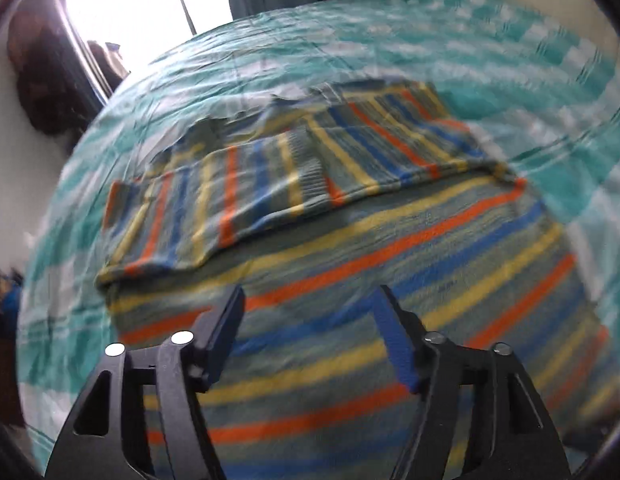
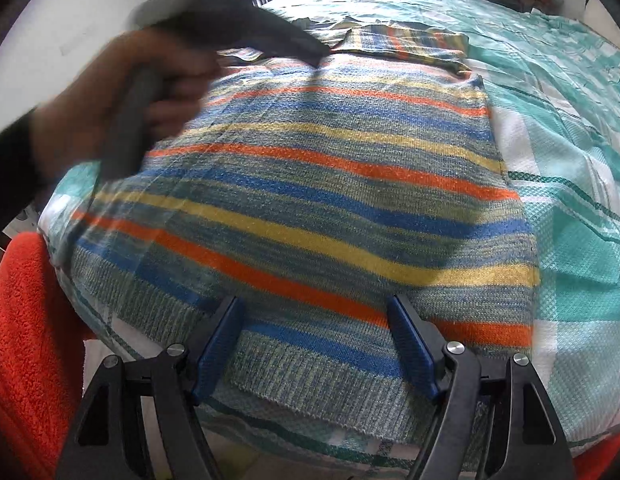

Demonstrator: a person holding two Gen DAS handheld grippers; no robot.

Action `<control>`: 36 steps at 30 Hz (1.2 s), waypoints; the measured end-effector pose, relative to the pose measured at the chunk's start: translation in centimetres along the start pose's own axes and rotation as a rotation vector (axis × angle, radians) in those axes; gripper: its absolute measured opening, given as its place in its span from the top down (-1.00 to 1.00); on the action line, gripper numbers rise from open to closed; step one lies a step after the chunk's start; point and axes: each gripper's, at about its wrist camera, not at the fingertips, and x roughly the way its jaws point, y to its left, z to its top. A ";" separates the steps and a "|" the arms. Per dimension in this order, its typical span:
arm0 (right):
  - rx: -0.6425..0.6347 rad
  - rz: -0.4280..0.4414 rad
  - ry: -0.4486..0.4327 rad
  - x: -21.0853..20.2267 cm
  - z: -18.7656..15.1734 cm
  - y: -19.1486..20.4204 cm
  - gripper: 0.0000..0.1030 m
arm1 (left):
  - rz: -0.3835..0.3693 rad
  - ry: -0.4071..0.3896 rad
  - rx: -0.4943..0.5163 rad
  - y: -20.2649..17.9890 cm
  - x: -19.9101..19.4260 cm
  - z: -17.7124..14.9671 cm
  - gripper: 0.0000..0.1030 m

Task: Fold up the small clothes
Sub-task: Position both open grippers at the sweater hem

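A small striped sweater point(image 1: 349, 280), grey-green with orange, blue and yellow bands, lies flat on a bed; its sleeves point(image 1: 238, 196) are folded across the upper body. My left gripper point(image 1: 310, 300) is open and empty, hovering over the sweater's body. In the right wrist view the sweater point(image 2: 317, 200) fills the middle, its ribbed hem point(image 2: 310, 376) nearest. My right gripper point(image 2: 315, 312) is open and empty just above the hem. The hand holding the left gripper point(image 2: 158, 92) shows blurred over the sweater's far left part.
The bed is covered by a teal and white checked sheet point(image 1: 489, 40), point(image 2: 569, 160). A red fleece cloth point(image 2: 26, 340) lies at the bed's near left edge. A bright doorway point(image 1: 142, 8) and dark hanging items point(image 1: 42, 92) are at far left.
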 end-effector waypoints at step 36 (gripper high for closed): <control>-0.011 0.002 0.004 -0.6 0.1 -0.3 -0.48 | 0.350 -0.005 -0.031 4.3 0.4 -3.5 -0.78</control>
